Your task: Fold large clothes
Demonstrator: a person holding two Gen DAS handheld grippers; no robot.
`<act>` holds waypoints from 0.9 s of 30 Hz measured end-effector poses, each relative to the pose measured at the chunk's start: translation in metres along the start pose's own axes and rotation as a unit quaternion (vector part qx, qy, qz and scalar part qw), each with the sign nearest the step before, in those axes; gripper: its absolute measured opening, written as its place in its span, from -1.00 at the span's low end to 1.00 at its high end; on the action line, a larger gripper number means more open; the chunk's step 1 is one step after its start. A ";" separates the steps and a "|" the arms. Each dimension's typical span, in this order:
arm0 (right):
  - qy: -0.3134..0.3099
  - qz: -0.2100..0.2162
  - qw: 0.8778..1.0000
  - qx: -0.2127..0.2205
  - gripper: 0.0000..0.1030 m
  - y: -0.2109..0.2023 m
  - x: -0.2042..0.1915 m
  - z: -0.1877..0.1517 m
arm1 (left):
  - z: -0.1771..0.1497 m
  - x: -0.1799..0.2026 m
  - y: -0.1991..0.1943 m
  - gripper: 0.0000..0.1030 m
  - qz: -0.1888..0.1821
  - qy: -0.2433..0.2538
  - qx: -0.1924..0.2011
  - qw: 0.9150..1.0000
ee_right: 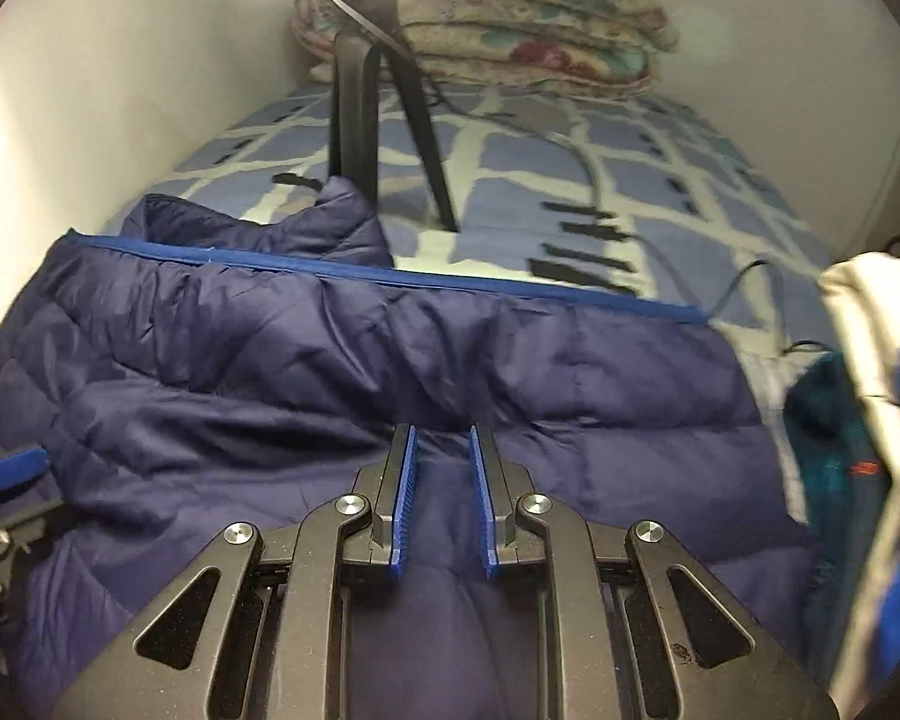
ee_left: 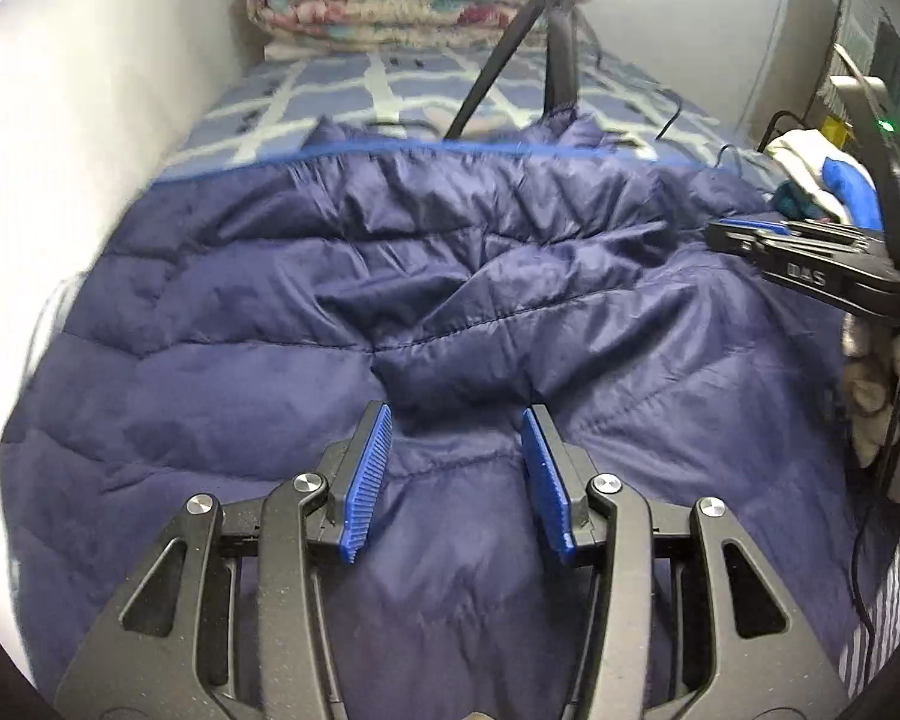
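Jacket (ee_left: 342, 324), navy, quilted: spread rumpled across the bed (ee_right: 570, 180), near a tripod (ee_right: 354, 120). My left gripper (ee_left: 456, 468) jaws spread wide, my right gripper (ee_right: 441, 498) jaws narrowly apart, both empty above it. Risk: slippery padded fabric may slide free, spoiling the fold.

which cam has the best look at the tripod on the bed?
Right wrist. The tripod stands near centre, its legs seen down to the bedsheet behind the navy jacket. In the left wrist view it is smaller, and the jacket hides its feet.
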State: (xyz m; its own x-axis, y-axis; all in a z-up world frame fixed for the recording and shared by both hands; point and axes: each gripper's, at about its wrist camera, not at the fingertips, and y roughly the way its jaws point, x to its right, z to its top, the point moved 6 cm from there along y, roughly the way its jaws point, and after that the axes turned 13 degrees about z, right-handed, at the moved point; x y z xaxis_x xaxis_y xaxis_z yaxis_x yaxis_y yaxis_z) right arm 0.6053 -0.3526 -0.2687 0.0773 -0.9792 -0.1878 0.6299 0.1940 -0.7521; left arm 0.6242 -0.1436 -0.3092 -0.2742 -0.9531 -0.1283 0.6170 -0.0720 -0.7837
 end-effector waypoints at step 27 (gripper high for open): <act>0.281 0.063 0.957 0.023 0.27 -0.167 0.067 -0.212 | -0.081 0.055 -0.066 -0.07 0.008 0.018 -0.018 1.000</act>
State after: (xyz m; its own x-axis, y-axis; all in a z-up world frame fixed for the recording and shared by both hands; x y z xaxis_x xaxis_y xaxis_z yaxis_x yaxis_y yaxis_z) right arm 0.3409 -0.4381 -0.2898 -0.2650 -0.7581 -0.5959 0.6769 0.2939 -0.6749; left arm 0.5090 -0.1674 -0.3138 -0.2912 -0.9426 -0.1634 0.5957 -0.0450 -0.8019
